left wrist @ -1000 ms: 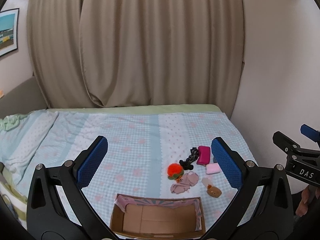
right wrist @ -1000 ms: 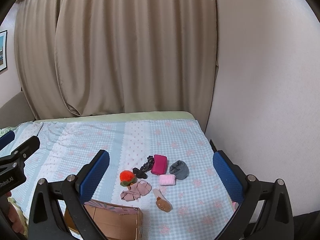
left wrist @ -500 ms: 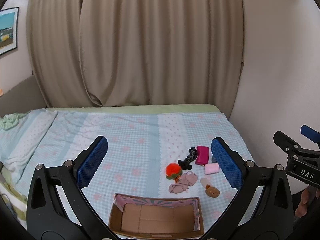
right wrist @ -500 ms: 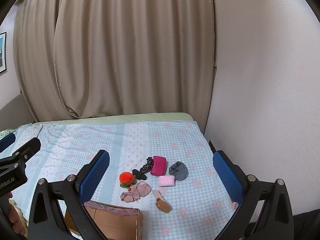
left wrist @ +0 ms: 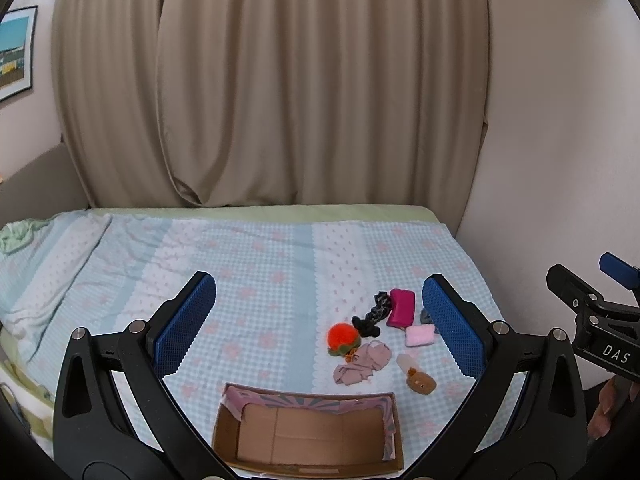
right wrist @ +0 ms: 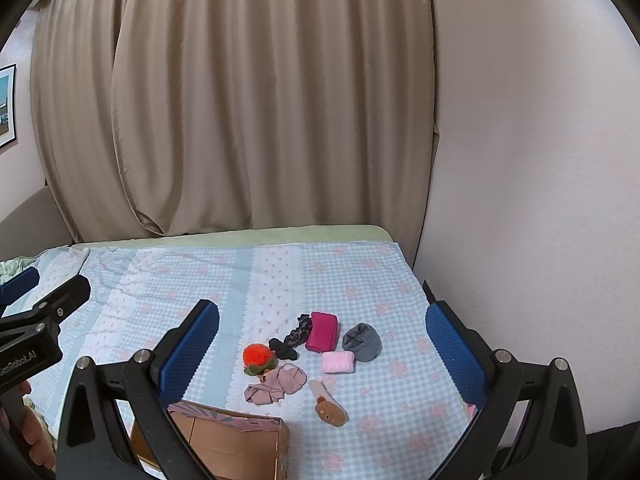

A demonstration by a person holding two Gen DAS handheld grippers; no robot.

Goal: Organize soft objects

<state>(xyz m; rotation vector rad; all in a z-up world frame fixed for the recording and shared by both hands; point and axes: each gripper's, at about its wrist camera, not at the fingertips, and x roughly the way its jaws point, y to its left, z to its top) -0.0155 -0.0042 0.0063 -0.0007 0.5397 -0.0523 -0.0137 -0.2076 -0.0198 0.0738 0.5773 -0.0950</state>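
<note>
Several soft items lie clustered on the checked bedspread (left wrist: 256, 272): an orange pom-pom (left wrist: 342, 336) (right wrist: 258, 355), a magenta pouch (left wrist: 401, 307) (right wrist: 322, 331), a pink roll (left wrist: 420, 335) (right wrist: 338, 361), a black scrunchie (left wrist: 372, 314) (right wrist: 289, 343), a dusty-pink cloth (left wrist: 362, 364) (right wrist: 276, 383), a brown plush (left wrist: 418, 380) (right wrist: 330, 410) and a grey sock ball (right wrist: 362, 342). An empty cardboard box (left wrist: 308, 434) (right wrist: 224, 444) sits nearest me. My left gripper (left wrist: 318, 324) and right gripper (right wrist: 322, 350) both hover open, well above the bed, holding nothing.
Beige curtains (left wrist: 272, 92) hang behind the bed, and a white wall (right wrist: 532, 160) borders its right side. A crumpled green cloth (left wrist: 16, 234) lies at the far left. A framed picture (left wrist: 16, 52) hangs on the left wall.
Both views have shifted slightly; the items and box look a touch lower and farther. Nothing was grasped or moved on the bed.
</note>
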